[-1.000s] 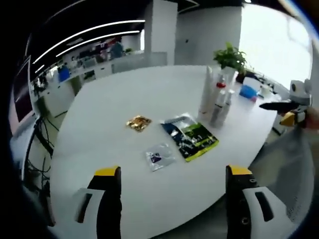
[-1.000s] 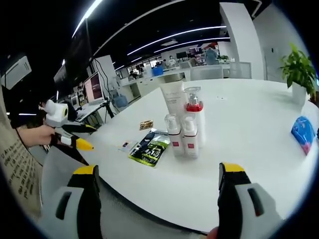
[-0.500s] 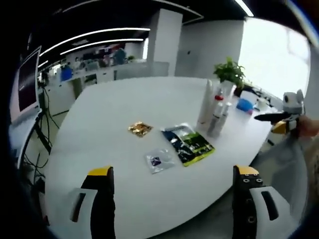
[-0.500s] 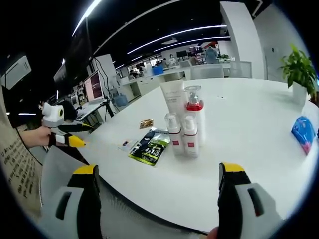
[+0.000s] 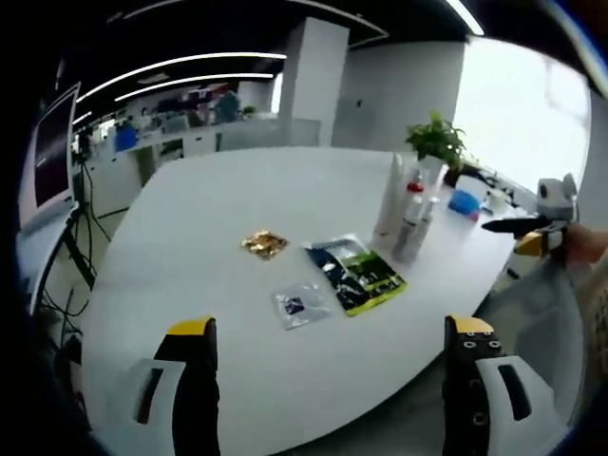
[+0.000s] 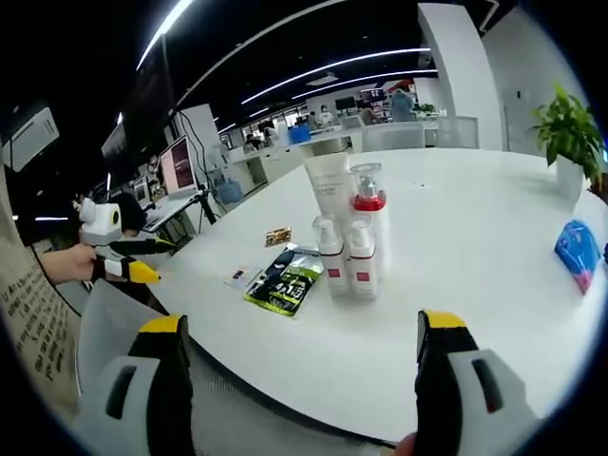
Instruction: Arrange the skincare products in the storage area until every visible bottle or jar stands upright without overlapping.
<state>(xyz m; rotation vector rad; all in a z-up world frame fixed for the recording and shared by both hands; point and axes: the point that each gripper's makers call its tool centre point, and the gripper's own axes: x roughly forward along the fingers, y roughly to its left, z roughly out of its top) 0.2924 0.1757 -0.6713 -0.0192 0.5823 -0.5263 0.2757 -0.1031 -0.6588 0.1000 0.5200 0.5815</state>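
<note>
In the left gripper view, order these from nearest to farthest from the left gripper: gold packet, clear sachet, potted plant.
1. Clear sachet, just ahead of the left gripper, on the table.
2. Gold packet, farther in, left.
3. Potted plant, far side, right.

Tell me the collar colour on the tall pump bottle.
Red, clearest in the right gripper view: pump bottle.

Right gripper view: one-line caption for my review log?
Open hand-held gripper faces four upright white skincare bottles clustered on a white table, flat green-black sachet beside them.

Bright window glare, ceiling strip lights, soft focus, fisheye-bent edges
</note>
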